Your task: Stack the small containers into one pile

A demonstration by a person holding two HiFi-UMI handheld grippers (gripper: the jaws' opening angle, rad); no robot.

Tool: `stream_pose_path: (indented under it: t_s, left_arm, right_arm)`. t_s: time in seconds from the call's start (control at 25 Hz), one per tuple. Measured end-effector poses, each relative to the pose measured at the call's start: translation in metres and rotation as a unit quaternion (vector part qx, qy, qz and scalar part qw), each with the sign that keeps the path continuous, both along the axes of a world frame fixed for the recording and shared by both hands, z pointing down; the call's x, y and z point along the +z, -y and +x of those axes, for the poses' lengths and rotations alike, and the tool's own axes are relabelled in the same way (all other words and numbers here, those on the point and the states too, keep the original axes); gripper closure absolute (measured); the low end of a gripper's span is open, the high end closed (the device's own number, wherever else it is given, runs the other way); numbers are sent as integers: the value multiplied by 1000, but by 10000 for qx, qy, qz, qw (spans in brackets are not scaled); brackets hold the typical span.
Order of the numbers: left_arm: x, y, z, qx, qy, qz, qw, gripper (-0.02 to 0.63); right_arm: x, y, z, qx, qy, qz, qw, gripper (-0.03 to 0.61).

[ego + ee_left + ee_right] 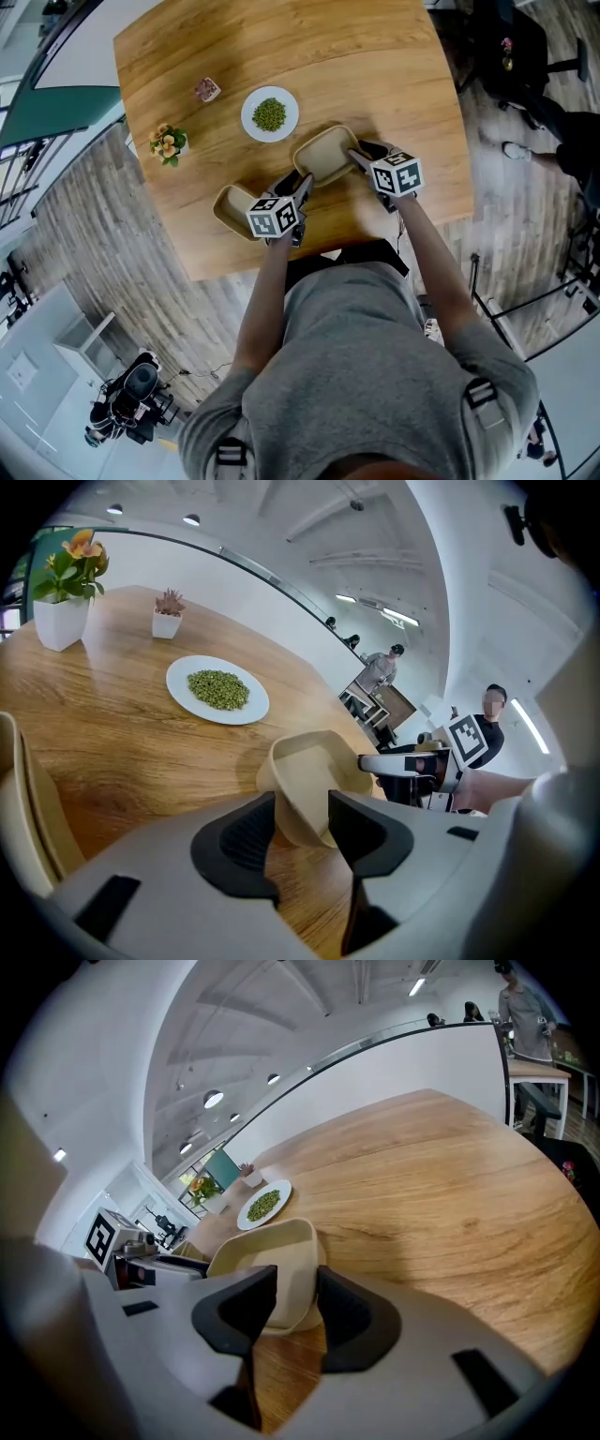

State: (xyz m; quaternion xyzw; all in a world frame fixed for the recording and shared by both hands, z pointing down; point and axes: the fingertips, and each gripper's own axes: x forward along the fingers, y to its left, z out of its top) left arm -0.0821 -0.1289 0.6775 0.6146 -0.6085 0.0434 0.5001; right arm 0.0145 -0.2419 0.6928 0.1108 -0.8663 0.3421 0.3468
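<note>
The person is holding one beige container (323,157) between the two grippers, above the middle of the wooden table (375,66), and it is tilting to one side.

The left gripper (298,187) is coming to it from the near-left side. In the left gripper view, this gripper (302,808) is standing with its jaws wide apart, and a rounded corner of the container (309,771) is filling the whole gap. Both dark pads are touching the wall, so the gripper is clamping this corner.

The right gripper (361,155) is taking the opposite side. In the right gripper view, its jaws (295,1288) are standing narrower. One jaw is reaching inside the container (267,1260) and the other is lying on the outside, so they are pinching the thin wall at the rim.

A second container (234,208) of the same colour is resting on the table just beside the left gripper, near the front edge. It is apart from the first one, so no pile is made yet.

Farther back, a white plate (247,114) is carrying green peas (270,113). A potted flower plant (168,143) and a small pot (207,90) are standing at the left of it.
</note>
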Motion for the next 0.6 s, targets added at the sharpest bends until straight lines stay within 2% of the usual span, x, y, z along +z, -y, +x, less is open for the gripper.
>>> stream_pose_path:
  t_s: [0.36, 0.6]
  left_arm:
    - [-8, 1, 3, 19, -72, 109, 9999, 420]
    - [-24, 3, -1, 180, -1, 247, 9995, 425]
  right_arm:
    - [-9, -5, -1, 116, 81, -31, 9999, 445]
    - [-17, -10, 2, 306, 104, -23, 9995, 446]
